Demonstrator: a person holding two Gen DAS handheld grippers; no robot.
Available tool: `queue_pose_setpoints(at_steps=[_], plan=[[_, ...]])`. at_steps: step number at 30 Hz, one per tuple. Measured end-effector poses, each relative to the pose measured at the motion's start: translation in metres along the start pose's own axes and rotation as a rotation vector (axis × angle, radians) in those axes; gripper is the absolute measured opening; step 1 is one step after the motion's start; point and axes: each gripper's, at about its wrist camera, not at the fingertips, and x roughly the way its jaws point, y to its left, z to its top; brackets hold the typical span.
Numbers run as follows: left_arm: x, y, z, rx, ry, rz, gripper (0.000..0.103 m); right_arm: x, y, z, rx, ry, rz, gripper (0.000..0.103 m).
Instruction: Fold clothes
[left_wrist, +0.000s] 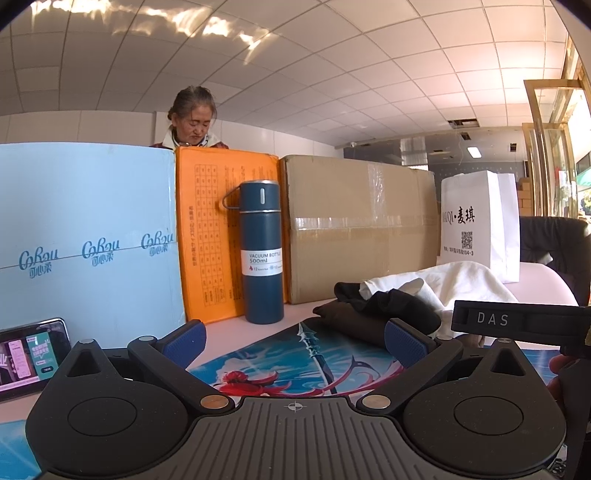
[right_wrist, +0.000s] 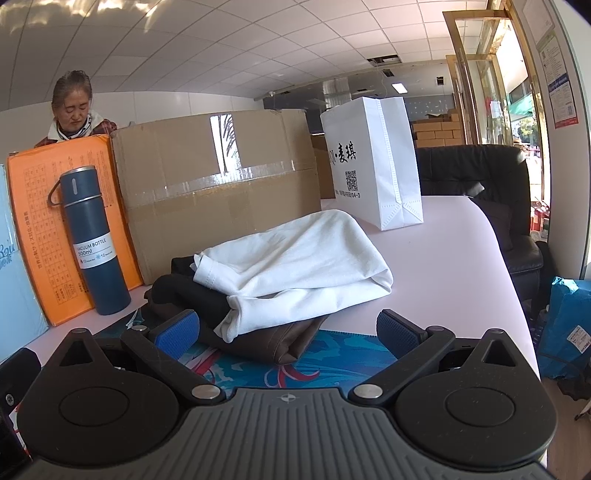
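A pile of clothes lies on the table: a white garment (right_wrist: 303, 258) on top, a black one (right_wrist: 192, 291) under it and a brown one (right_wrist: 280, 339) at the bottom, its edge on the printed mat (right_wrist: 332, 362). The pile also shows in the left wrist view, with the white garment (left_wrist: 454, 284) behind the black one (left_wrist: 399, 310). My right gripper (right_wrist: 288, 332) is open and empty, just in front of the pile. My left gripper (left_wrist: 295, 343) is open and empty, left of the pile over the mat (left_wrist: 288, 365).
A blue vacuum bottle (left_wrist: 263, 251) stands behind the mat, before an orange box (left_wrist: 207, 236), a light blue box (left_wrist: 85, 240) and a cardboard box (right_wrist: 221, 184). A white paper bag (right_wrist: 376, 162) stands far right. A phone (left_wrist: 29, 358) lies left. A person sits behind the boxes.
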Motion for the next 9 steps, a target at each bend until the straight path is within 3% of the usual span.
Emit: queue_pose_setpoints(at_steps=[9], plan=[[0.0004, 0.0006, -0.0001, -0.001, 0.001, -0.005, 0.103, -0.0001, 0.0, -0.0002, -0.001, 0.001, 0.0, 0.103]])
